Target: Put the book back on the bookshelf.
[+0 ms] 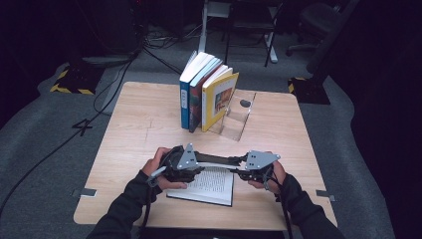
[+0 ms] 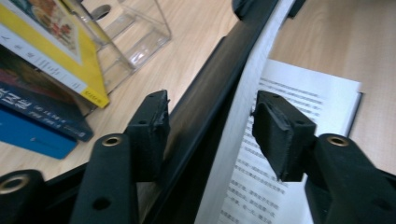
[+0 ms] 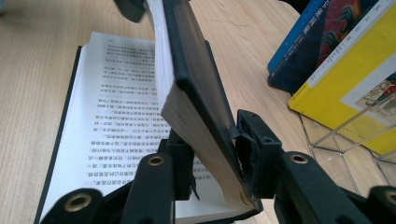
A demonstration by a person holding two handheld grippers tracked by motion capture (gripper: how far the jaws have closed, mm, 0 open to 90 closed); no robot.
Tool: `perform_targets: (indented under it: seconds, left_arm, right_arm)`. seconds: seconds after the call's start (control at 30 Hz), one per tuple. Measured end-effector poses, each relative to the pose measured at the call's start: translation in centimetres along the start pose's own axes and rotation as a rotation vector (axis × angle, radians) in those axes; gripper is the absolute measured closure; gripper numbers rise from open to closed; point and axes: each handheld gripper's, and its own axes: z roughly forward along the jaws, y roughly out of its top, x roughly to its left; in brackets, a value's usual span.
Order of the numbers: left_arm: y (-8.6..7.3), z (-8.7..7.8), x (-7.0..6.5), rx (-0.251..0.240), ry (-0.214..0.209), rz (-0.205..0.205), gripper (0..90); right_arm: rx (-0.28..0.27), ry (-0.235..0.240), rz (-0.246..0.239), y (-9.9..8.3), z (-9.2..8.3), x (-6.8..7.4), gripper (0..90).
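Book: open book (image 1: 211,185) lies by the desk's (image 1: 134,149) near edge, its cover side raised on edge.
Left claw (image 2: 210,126): half open, astride the raised half, pads not pressing.
Right claw (image 3: 215,154): clamped on that half.
Progress: closing begun; shelving beside the standing books (image 1: 206,92) remains.

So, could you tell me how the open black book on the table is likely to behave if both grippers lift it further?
The open book would probably flop: its raised half curves between the left gripper and right gripper. The thick page block suggests some weight. Loose pages may fan or slip.
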Motion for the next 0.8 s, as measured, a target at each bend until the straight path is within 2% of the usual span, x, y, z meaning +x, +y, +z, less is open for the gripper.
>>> perform_targets:
  seconds: [0.2, 0.27, 0.33, 0.37, 0.43, 0.5, 0.53, 0.6, 0.7, 0.8]
  left_arm:
    - [-0.5, -0.2, 0.0, -0.038, 0.006, -0.010, 56.3]
    - [-1.0, -0.3, -0.1, -0.066, 0.002, -0.033, 56.6]
    - [-1.5, -0.4, 0.0, -0.082, -0.005, -0.046, 56.8]
    - [-1.5, -0.4, 0.0, -0.082, -0.005, -0.046, 56.8]
    - [-2.1, -0.6, -0.1, -0.114, 0.002, -0.055, 56.8]
    - [-2.6, -0.8, 0.0, -0.137, 0.003, -0.068, 56.8]
    - [-2.9, -1.0, 0.1, -0.149, 0.003, -0.075, 56.9]
    - [-3.4, -1.3, 0.5, -0.175, -0.003, -0.106, 56.9]
    - [-4.3, -1.9, 1.2, -0.231, -0.027, -0.170, 56.8]
    - [-5.7, -2.6, 2.0, -0.286, -0.053, -0.224, 56.8]
  right_arm:
    - [-0.001, -0.013, 0.008, 0.2, 0.0, 0.1, 67.4]
    - [-0.016, -0.010, 0.027, 0.2, 0.1, 0.2, 66.2]
    - [-0.034, 0.008, 0.050, 0.4, 0.1, 0.1, 59.8]
    - [-0.034, 0.008, 0.050, 0.4, 0.1, 0.1, 59.8]
    - [-0.041, 0.007, 0.074, 0.5, -0.1, 0.0, 51.0]
    - [-0.064, 0.026, 0.095, 0.5, -0.5, -0.3, 47.3]
    - [-0.068, 0.019, 0.103, 0.4, -0.8, -0.5, 45.4]
    - [-0.077, 0.012, 0.117, 0.2, -1.2, -0.9, 43.4]
    - [-0.097, -0.003, 0.170, -0.4, -2.1, -1.8, 42.3]
    - [-0.091, -0.028, 0.223, -1.4, -2.5, -2.7, 42.2]
